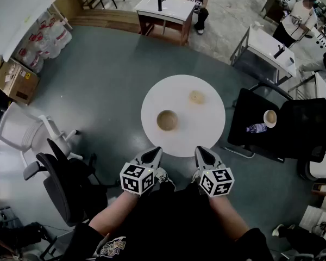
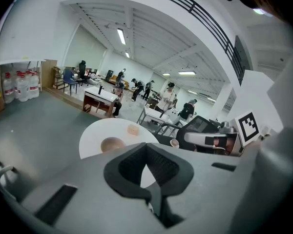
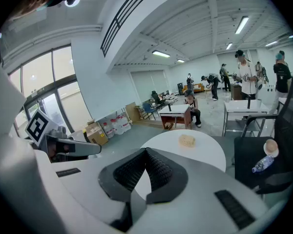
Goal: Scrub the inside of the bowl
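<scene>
A tan bowl (image 1: 167,120) stands upright on the round white table (image 1: 206,135), left of its middle. A beige scrub sponge (image 1: 196,97) lies further back on the table. My left gripper (image 1: 154,152) hangs at the table's near edge, shut and empty. My right gripper (image 1: 202,151) hangs beside it, also shut and empty. In the left gripper view the bowl (image 2: 112,144) and the sponge (image 2: 133,129) show beyond the shut jaws. In the right gripper view only the sponge (image 3: 187,140) shows on the table (image 3: 210,152); the bowl is hidden.
A black chair (image 1: 261,121) right of the table carries a cup (image 1: 270,117) and a plastic bottle (image 1: 256,128). An office chair (image 1: 60,181) stands at my left. Other white tables (image 1: 165,7) and several people are further back. Boxes (image 1: 13,80) and water jugs line the left wall.
</scene>
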A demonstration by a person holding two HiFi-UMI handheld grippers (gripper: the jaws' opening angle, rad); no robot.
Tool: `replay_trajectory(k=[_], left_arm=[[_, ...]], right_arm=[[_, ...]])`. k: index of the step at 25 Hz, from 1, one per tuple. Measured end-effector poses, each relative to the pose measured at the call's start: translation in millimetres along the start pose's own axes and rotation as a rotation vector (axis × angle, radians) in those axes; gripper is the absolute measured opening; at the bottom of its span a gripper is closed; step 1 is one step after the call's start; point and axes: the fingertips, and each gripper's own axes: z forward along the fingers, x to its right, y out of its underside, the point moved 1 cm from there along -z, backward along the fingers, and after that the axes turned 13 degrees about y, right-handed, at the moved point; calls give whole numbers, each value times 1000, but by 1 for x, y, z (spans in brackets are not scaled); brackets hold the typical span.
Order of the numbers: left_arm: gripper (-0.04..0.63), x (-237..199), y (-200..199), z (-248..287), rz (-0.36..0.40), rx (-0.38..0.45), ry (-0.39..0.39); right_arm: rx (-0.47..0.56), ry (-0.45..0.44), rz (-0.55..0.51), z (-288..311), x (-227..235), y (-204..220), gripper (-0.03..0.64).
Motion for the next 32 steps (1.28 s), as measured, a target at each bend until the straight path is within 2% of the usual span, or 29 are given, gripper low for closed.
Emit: replay_trajectory(k=[32], left_arm=[[6, -15, 13, -15, -39, 8, -12]], right_arm=[[2, -4, -1, 3, -11, 3, 21]])
